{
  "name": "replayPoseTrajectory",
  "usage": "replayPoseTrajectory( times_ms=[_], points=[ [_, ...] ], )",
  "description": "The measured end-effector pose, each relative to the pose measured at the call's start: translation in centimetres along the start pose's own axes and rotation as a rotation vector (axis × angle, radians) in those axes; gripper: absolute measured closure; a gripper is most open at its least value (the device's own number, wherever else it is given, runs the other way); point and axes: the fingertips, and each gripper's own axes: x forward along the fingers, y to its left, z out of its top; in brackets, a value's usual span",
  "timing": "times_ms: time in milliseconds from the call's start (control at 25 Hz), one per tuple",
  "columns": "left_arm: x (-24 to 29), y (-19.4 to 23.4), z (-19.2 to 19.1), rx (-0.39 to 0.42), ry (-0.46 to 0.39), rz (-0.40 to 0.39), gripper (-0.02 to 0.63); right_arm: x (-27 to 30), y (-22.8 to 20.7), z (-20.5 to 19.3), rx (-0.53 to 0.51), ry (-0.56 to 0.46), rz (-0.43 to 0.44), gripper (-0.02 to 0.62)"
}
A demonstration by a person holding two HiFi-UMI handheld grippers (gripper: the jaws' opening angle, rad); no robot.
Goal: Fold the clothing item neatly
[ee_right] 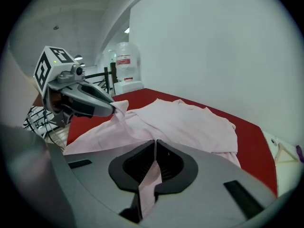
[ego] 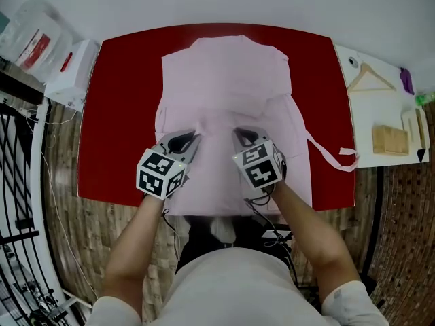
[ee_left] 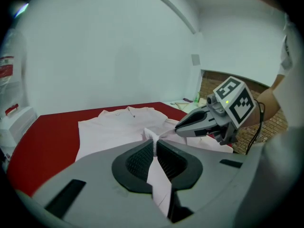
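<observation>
Garment (ego: 228, 80) on table (ego: 115, 128), hanger (ego: 370, 79) right of it, bags (ego: 37, 41) left

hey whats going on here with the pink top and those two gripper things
A person is folding a pink garment that lies spread on a red table. The left hand-held gripper and the right hand-held gripper sit side by side, each shut on a pinch of the garment near its middle. The far part, by the collar, lies flat on the table.
</observation>
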Motion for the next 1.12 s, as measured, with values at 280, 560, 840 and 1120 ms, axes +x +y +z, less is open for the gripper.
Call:
replayPoseTrajectory(
  times_ms=[280, 560, 840, 1120],
  points=[
    [4.0, -2.1, -0.6, 0.055, 0.083, -0.046, 0.577, -0.1, -4.6, -2.4, 0.019, 0.042, -0.045, 0.569],
    [7.9, -3.8, -1.1, 0.103, 0.144, -0.097, 0.577, 0.0, -8.4, -4.6, 0.042, 0.081, -0.085, 0.569],
    [11.0, -4.0, -4.1, 0.097, 0.257, -0.107, 0.577, 1.2, -11.0, -6.4, 0.046, 0.115, -0.123, 0.568],
    [12.2, -4.7, -5.7, 0.077, 0.306, -0.138, 0.502, 3.0, -12.4, -9.2, -0.009, 0.178, -0.139, 0.565]
  ],
)
